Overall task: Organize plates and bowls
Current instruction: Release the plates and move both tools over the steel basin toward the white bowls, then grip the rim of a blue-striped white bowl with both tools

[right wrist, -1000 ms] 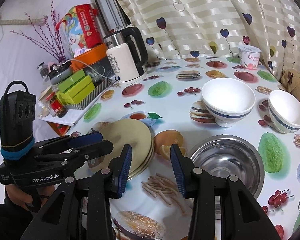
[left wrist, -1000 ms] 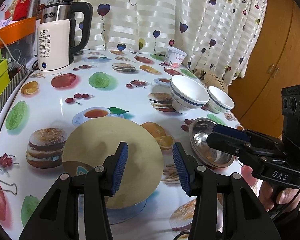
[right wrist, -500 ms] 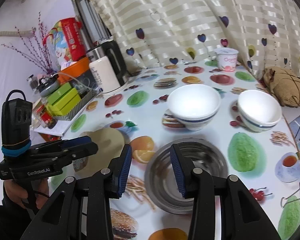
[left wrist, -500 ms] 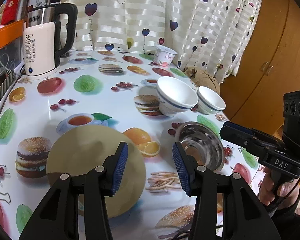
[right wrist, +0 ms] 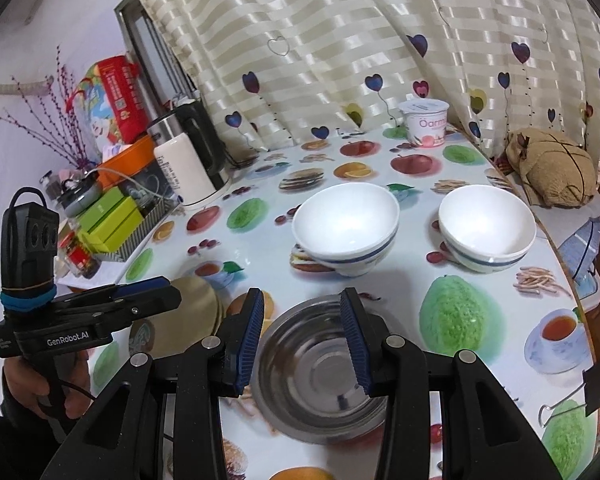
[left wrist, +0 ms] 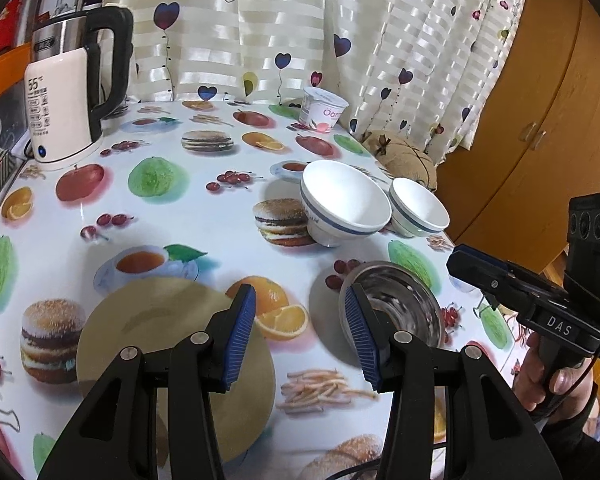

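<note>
My left gripper (left wrist: 300, 330) hangs above the near part of the worktop (left wrist: 188, 216), jaws parted with nothing between them. Its left finger shows over the tan plates; its right finger overlaps the near rim of the steel bowl in this view, though I cannot tell whether it touches.

My right gripper (right wrist: 303, 340) hangs over the steel bowl (right wrist: 320, 368), jaws likewise parted and holding nothing; the bowl's basin shows in the gap between the blue pads (right wrist: 252, 340).

Items on the worktop, which wears a cloth printed with fruit and burgers:

- Tan plates (left wrist: 156, 320): a flat stack at the near left; from the right wrist view the edges of several plates show (right wrist: 198, 300).
- Steel bowl (left wrist: 404, 304): upright, near right, well apart from the plates.
- Large white bowl (right wrist: 346, 224) with a blue band: upright, beyond the steel bowl.
- Small white bowl (right wrist: 486, 226), same pattern: just beside the large one on its right; whether they touch I cannot tell.
- Yoghurt cup (right wrist: 424, 122): far edge, by the curtain (right wrist: 340, 40).
- Kettle (left wrist: 68, 92): far left corner, display reading 55.
- Brown bundle (right wrist: 552, 168): far right, beyond the small bowl.
- Green boxes (right wrist: 108, 216), jars and an orange tub: off the worktop's left edge.

A hand (left wrist: 548, 376) grips the right gripper's handle.
</note>
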The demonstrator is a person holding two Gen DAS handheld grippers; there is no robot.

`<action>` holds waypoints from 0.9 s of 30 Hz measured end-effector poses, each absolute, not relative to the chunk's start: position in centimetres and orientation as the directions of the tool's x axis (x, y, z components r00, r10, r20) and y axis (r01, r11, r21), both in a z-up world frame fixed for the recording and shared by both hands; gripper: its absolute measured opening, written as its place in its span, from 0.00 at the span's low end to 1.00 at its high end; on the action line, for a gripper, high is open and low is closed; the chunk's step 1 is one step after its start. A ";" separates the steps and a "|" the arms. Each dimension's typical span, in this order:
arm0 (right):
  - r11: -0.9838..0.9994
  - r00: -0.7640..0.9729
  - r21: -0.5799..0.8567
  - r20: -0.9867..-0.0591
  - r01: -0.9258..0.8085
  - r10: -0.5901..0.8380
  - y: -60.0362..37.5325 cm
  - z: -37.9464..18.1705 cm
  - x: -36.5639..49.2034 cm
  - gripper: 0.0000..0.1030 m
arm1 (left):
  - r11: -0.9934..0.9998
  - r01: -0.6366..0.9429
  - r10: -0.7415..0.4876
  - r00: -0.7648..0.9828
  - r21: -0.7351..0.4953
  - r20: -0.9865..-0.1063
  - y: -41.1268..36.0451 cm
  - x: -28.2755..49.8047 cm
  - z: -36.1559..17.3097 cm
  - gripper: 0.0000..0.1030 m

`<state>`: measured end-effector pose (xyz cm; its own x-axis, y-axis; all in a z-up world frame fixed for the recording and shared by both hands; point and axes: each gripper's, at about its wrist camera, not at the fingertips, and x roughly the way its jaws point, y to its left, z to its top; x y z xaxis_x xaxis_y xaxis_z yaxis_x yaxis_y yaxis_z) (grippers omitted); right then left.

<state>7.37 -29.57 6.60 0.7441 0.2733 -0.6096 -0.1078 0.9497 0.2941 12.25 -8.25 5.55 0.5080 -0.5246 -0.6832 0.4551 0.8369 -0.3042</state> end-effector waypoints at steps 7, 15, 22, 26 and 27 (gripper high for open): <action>0.945 0.734 0.316 -0.623 -0.078 0.269 -31.3 6.5 9.3 0.38 | 0.822 0.470 -0.542 0.476 -0.320 -0.693 -10.0 14.3 5.9 0.46; 0.930 0.713 0.366 -0.645 -0.025 0.274 -33.5 5.9 12.2 0.38 | 0.807 0.436 -0.574 0.422 -0.397 -0.702 -11.3 18.2 5.5 0.46; 0.931 0.699 0.365 -0.664 -0.006 0.265 -34.5 5.4 14.3 0.36 | 0.818 0.429 -0.555 0.417 -0.382 -0.720 -13.2 20.7 5.3 0.46; 0.930 0.687 0.369 -0.678 0.009 0.262 -34.9 4.9 15.6 0.36 | 0.818 0.430 -0.554 0.404 -0.383 -0.728 -14.3 21.9 5.0 0.46; 0.927 0.683 0.374 -0.681 0.012 0.266 -35.1 4.8 16.0 0.36 | 0.817 0.430 -0.554 0.402 -0.384 -0.729 -14.5 22.2 4.9 0.46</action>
<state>16.00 -35.11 4.76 0.6825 0.2659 -0.6808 0.0122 0.9272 0.3744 22.19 -14.47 4.93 0.4016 -0.5541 -0.7292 0.4301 0.8170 -0.3840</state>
